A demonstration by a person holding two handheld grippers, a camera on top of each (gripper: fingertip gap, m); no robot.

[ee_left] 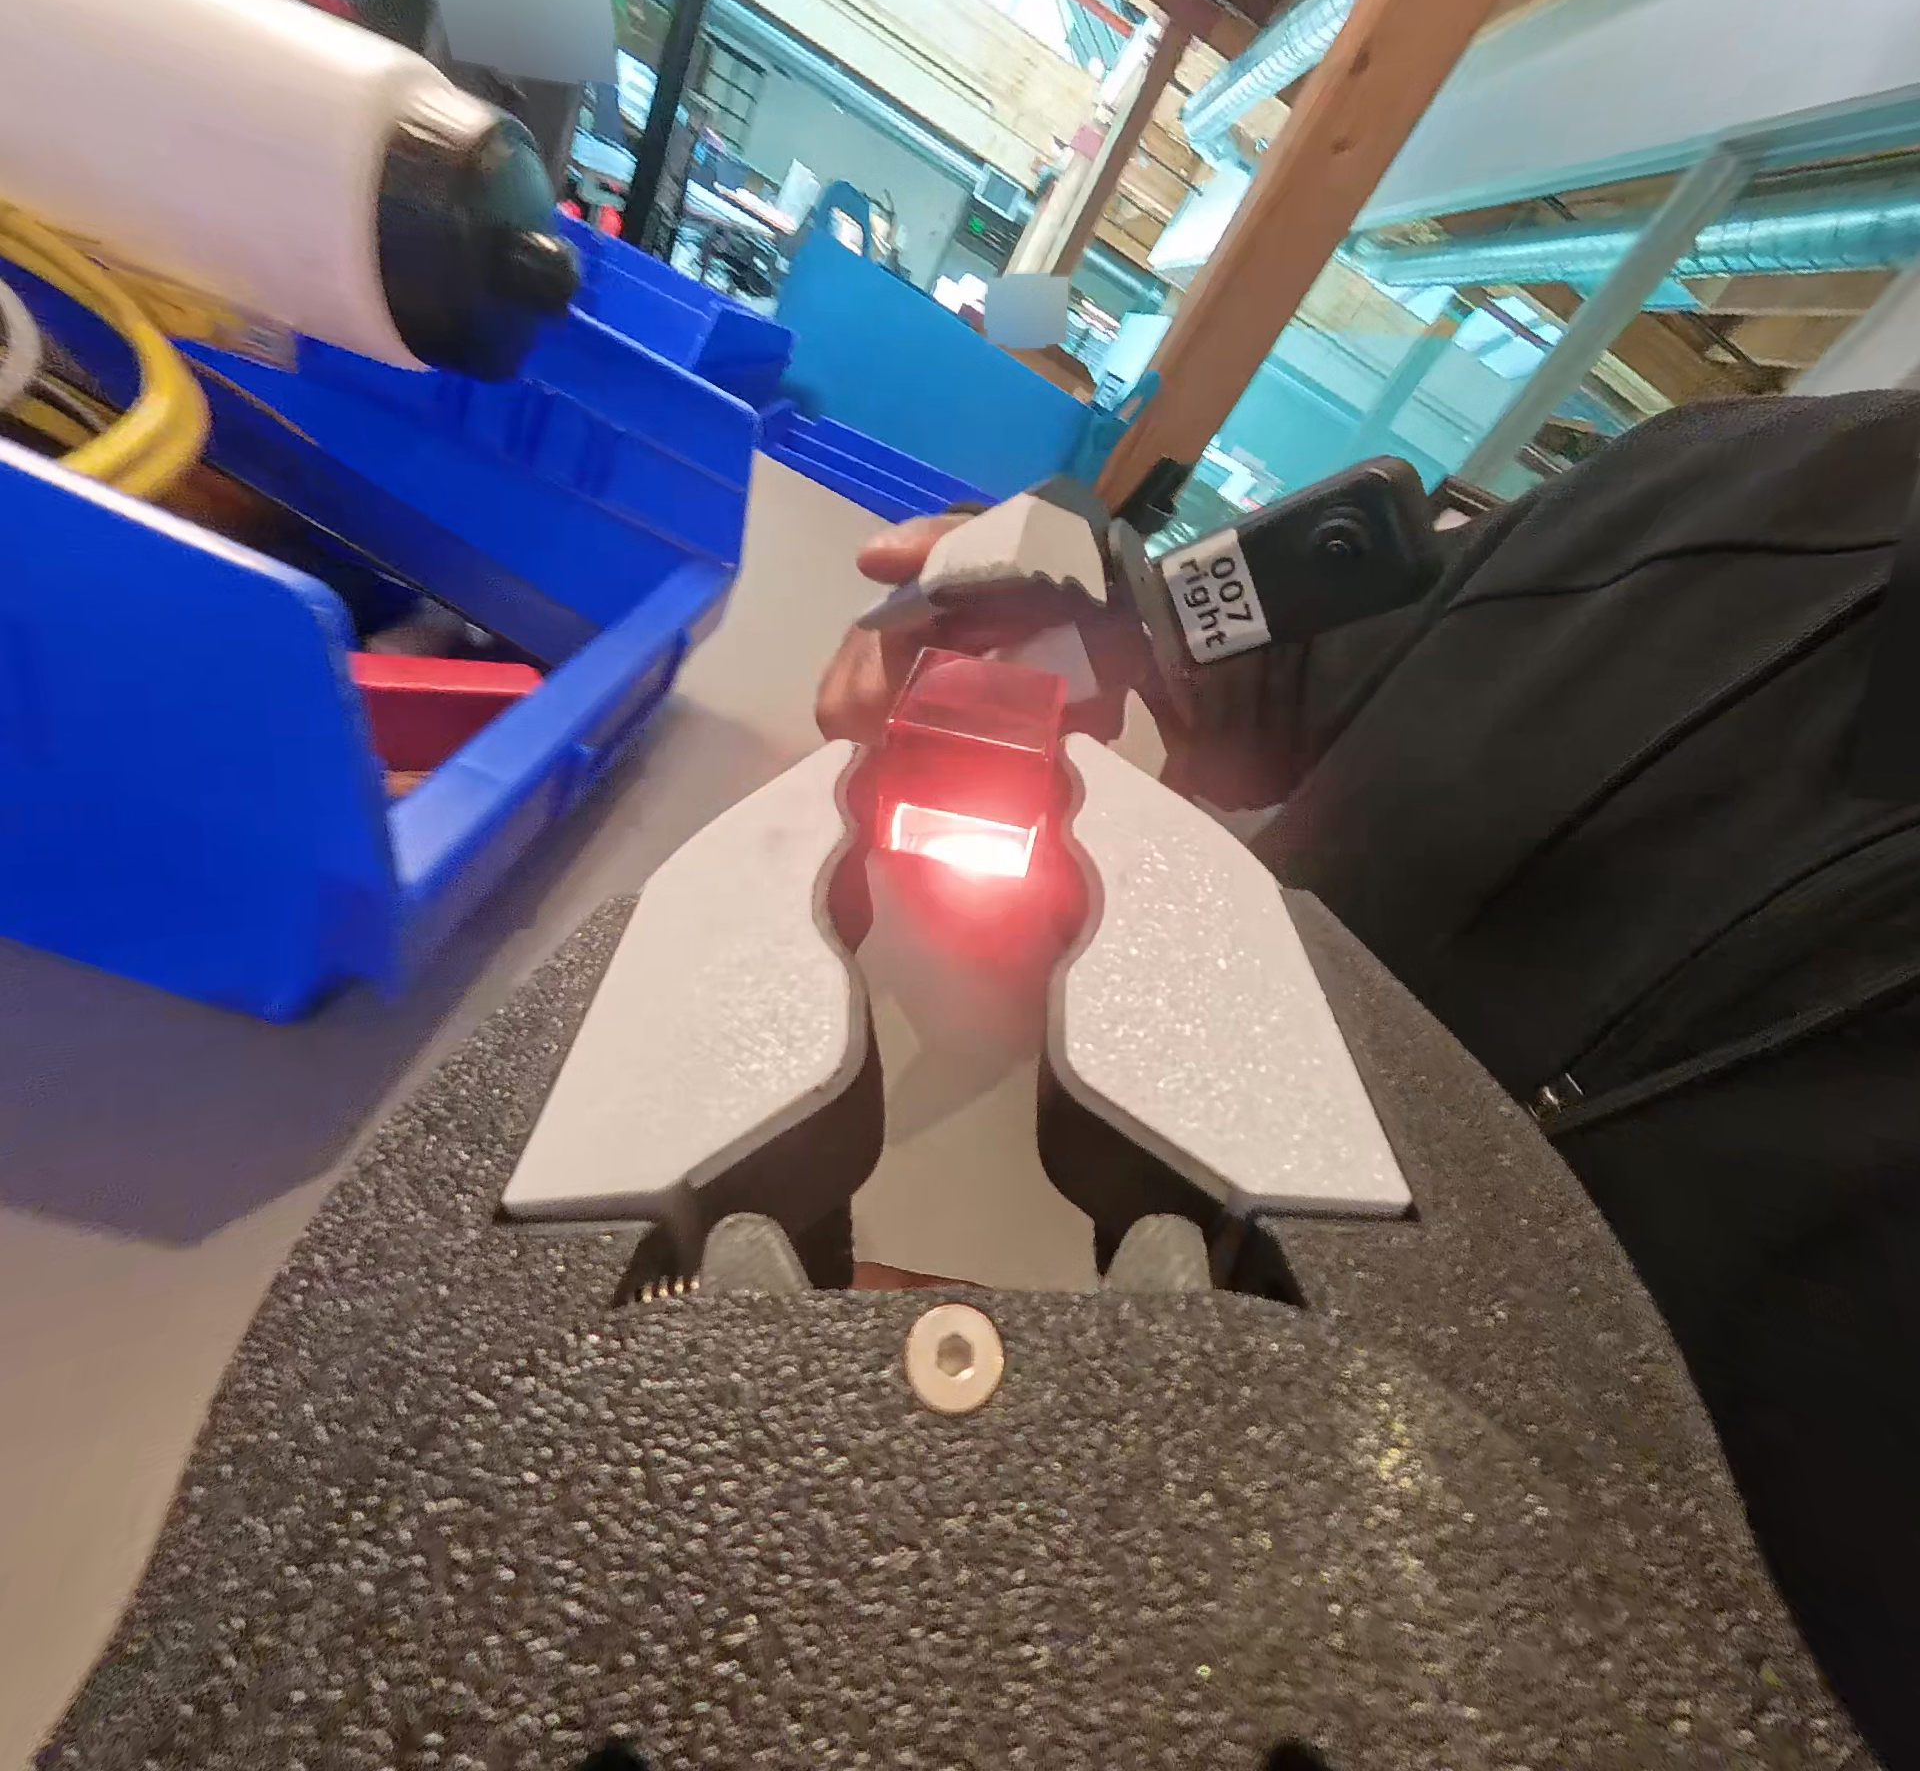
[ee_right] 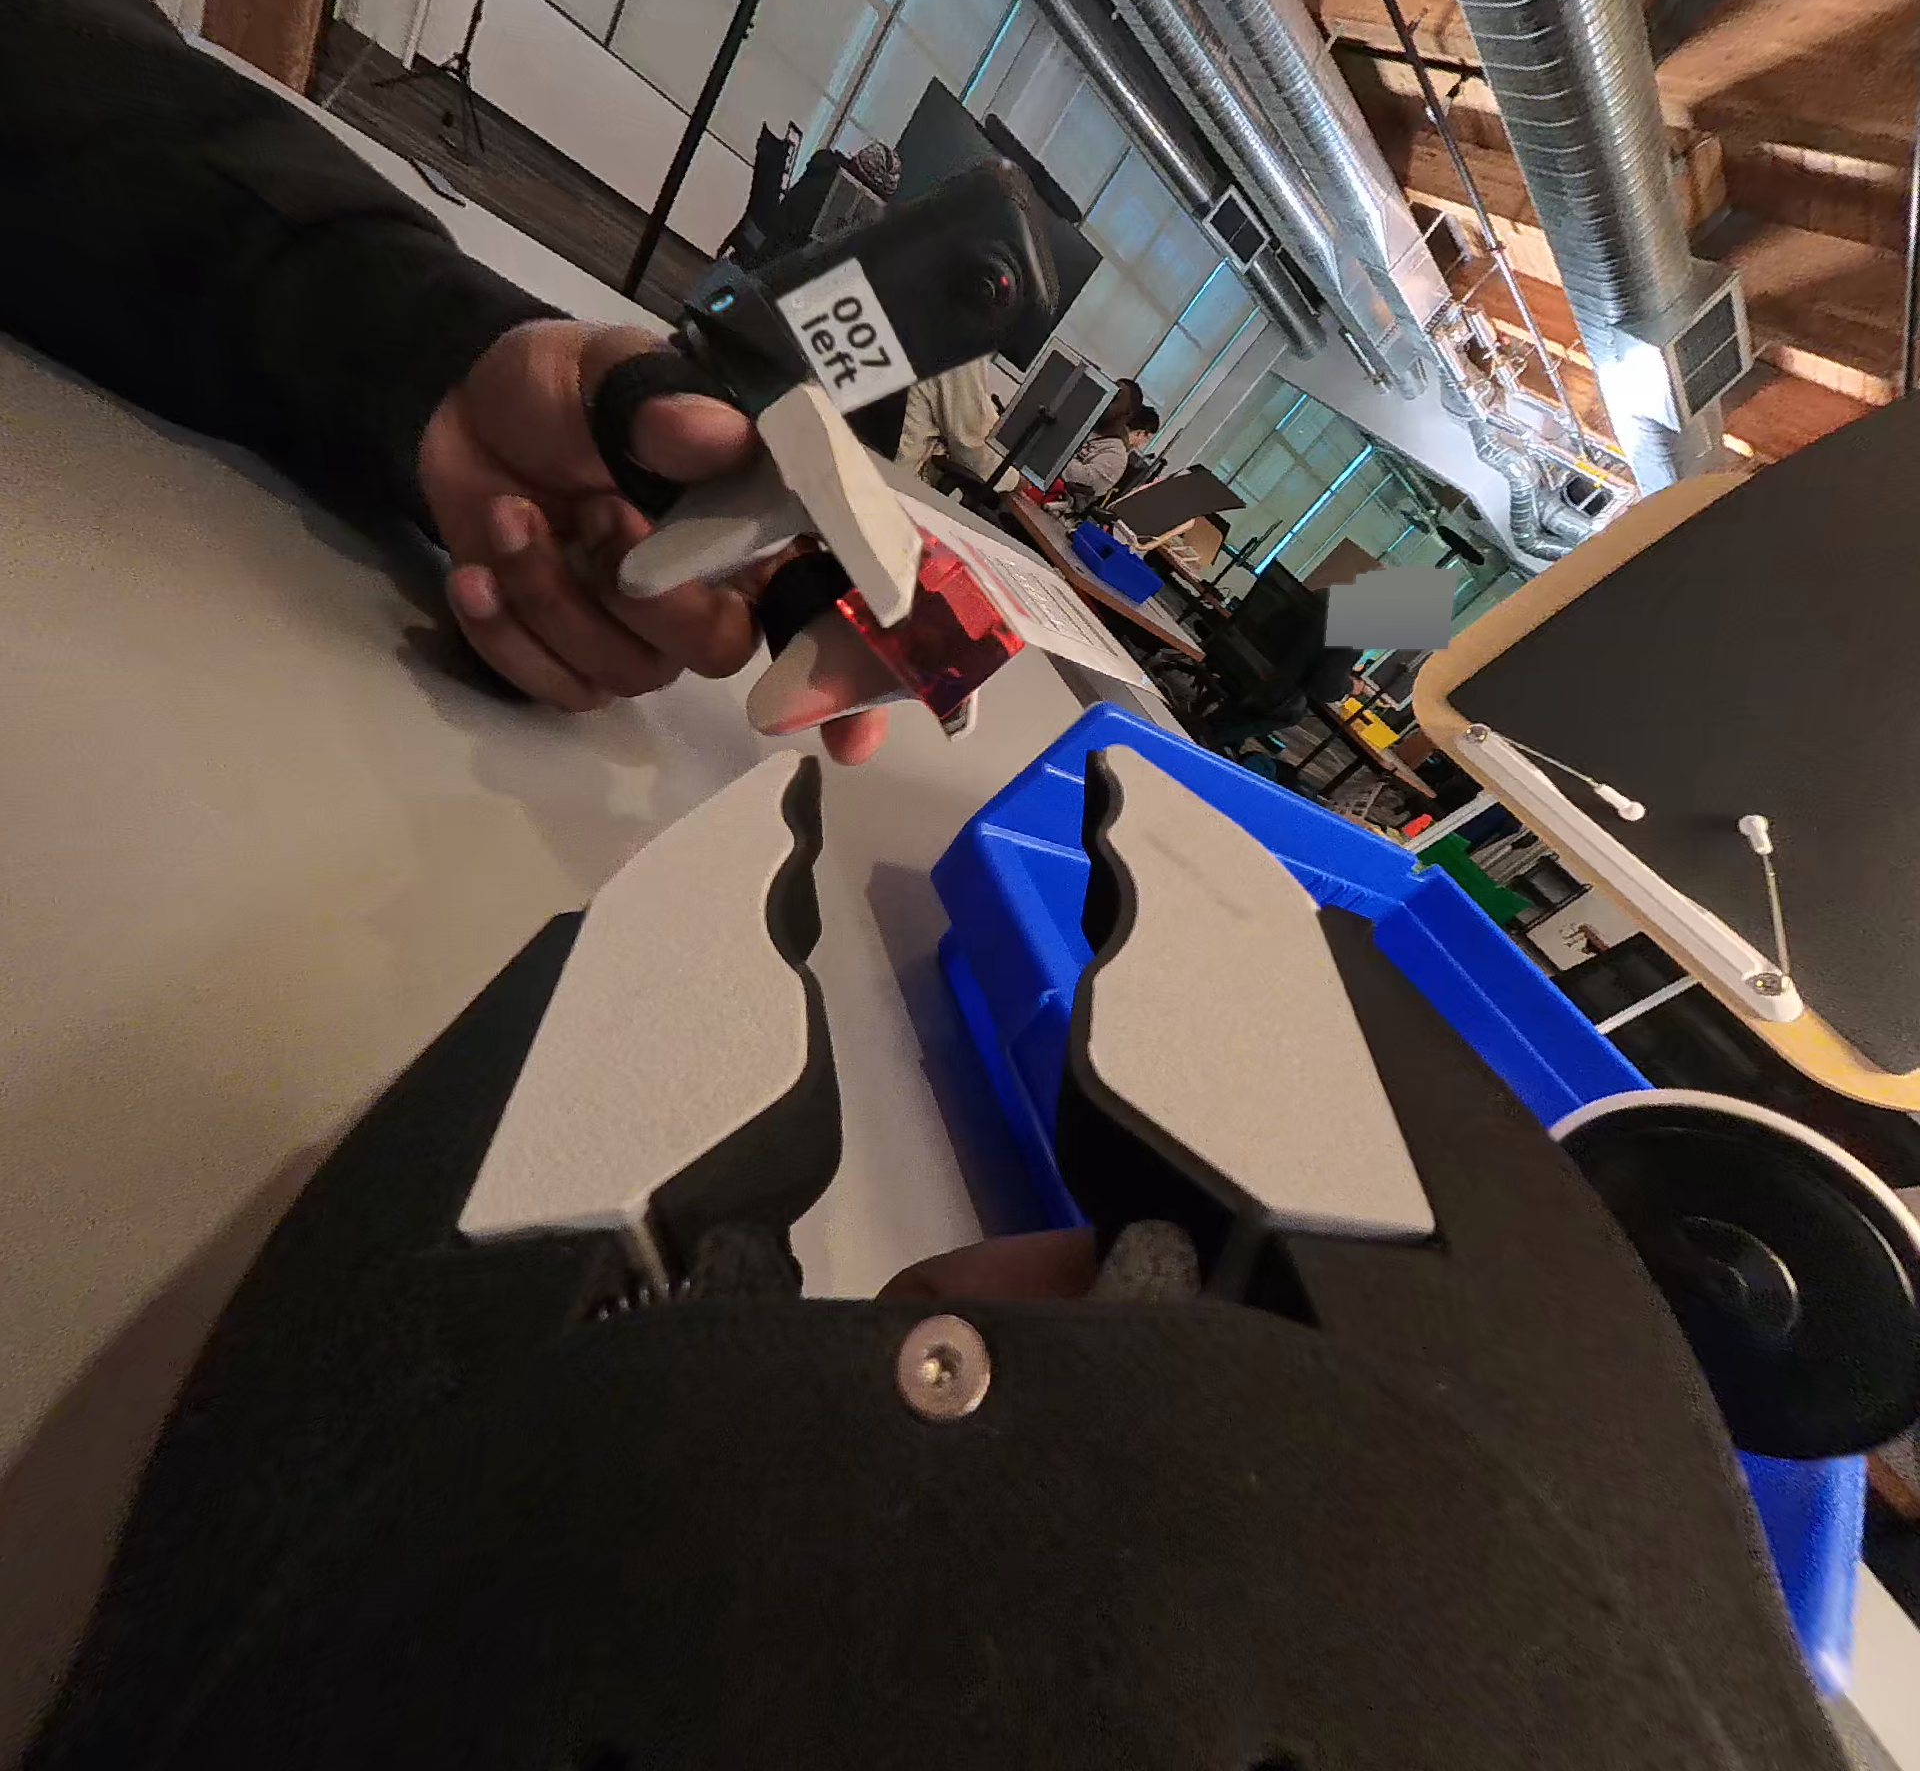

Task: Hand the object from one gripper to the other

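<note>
A small clear red plastic block (ee_left: 961,765) sits clamped between the tips of my left gripper (ee_left: 956,786), which is shut on it above the grey table. In the right wrist view the same block (ee_right: 930,630) shows held in the left gripper (ee_right: 831,641) a little ahead of and above my own fingers. My right gripper (ee_right: 951,786) is open and empty, its tips just short of the block. In the left wrist view the right gripper (ee_left: 997,599) shows just behind the block, jaws apart.
Blue plastic bins (ee_left: 312,682) with yellow cable stand on the left of the grey table (ee_left: 156,1358); one bin (ee_right: 1299,890) lies right of my right gripper. A white tube with a black cap (ee_left: 260,142) juts in at upper left. A black-sleeved arm (ee_left: 1610,786) is at right. My left and right fingertips are right by each other.
</note>
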